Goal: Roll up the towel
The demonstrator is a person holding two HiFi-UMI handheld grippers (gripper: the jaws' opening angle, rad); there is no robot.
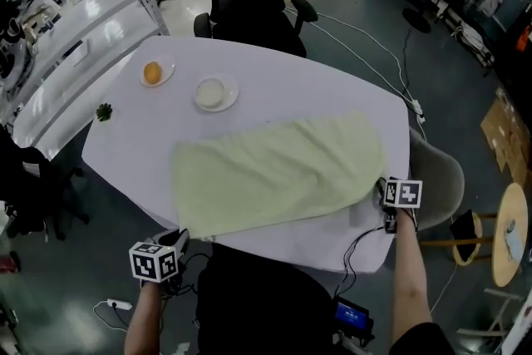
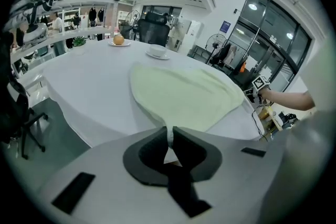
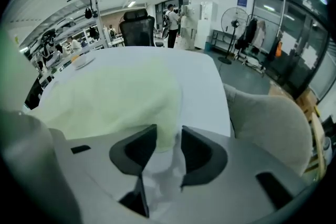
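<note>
White table (image 1: pixel 332 96) holds the towel (image 1: pixel 274 170) flat; left gripper (image 2: pixel 169 136) clamps its seven-o'clock corner, right gripper (image 3: pixel 169 139) gapes half-open round the four-o'clock corner, which could slip and skew the roll.

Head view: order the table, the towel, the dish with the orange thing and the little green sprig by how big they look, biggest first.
1. table
2. towel
3. dish with the orange thing
4. green sprig
The gaps in size are plain, so nearness to the camera does not change the order.
</note>
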